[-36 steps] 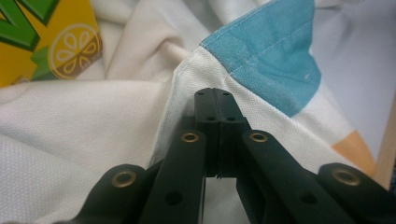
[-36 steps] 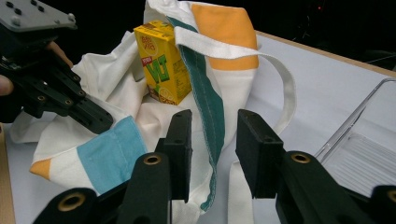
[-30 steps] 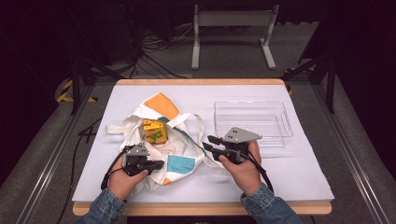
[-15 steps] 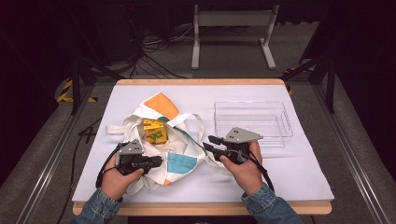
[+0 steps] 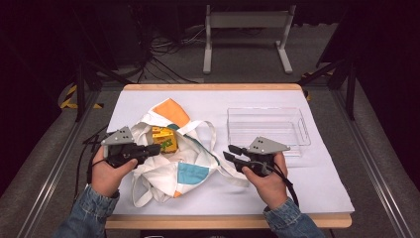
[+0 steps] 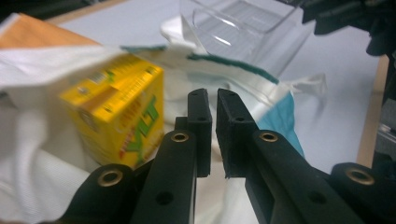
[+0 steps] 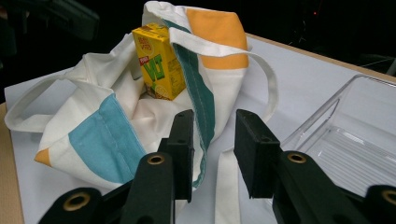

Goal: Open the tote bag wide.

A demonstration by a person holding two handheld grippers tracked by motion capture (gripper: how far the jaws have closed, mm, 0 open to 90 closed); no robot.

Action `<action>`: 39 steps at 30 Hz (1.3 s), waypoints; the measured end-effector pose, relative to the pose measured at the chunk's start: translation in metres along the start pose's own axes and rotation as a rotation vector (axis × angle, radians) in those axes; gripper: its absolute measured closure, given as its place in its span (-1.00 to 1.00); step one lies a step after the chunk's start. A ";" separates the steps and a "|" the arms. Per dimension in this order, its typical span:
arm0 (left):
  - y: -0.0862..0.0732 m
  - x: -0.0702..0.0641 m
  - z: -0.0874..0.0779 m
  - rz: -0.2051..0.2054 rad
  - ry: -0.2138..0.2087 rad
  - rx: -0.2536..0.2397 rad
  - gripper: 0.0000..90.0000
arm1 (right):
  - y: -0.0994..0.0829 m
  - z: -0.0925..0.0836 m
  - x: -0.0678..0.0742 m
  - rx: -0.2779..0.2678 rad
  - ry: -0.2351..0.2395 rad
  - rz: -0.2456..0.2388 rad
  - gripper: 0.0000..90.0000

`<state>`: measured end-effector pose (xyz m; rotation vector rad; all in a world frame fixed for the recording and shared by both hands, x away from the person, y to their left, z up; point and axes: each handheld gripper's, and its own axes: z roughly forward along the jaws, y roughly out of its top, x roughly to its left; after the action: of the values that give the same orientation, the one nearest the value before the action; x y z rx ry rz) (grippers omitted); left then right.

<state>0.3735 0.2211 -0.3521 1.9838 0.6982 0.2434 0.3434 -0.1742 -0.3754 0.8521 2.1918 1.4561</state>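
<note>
Jaws of the left gripper stood nearly closed with nothing between them, having just been narrowing; the yellow drink carton sat just beside them inside the tote bag. The right gripper stood parted astride the bag's green-edged rim.

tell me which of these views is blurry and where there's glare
Left gripper view: the yellow drink carton is smeared by blur, while the hand-held gripper's black jaws look sharp; bright glare streaks the clear plastic tray. Right gripper view: carton and tote bag are crisp, the tray soft at the edge. High view: evenly lit table, dark surroundings.
</note>
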 end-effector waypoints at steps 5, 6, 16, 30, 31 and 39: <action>0.013 0.015 -0.001 -0.001 0.025 -0.045 0.91 | -0.004 -0.007 -0.001 0.002 -0.015 0.003 0.50; 0.015 0.018 -0.001 0.006 0.036 -0.046 0.91 | -0.005 -0.008 -0.002 0.002 -0.020 0.006 0.50; 0.021 0.052 0.011 -0.020 0.095 -0.039 0.95 | -0.007 0.001 0.006 0.002 0.016 -0.011 0.45; 0.018 0.078 0.032 -0.031 0.095 -0.004 0.97 | 0.010 0.075 0.021 0.122 0.054 -0.100 0.52; 0.017 0.081 0.035 -0.035 0.095 0.003 0.97 | 0.011 0.081 0.021 0.133 0.045 -0.102 0.58; 0.014 0.091 0.050 -0.047 0.097 0.021 1.00 | 0.017 0.108 0.013 0.208 -0.043 -0.114 0.92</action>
<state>0.4751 0.2300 -0.3755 1.9829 0.8112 0.3068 0.4040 -0.0864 -0.4023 0.8015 2.3474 1.1618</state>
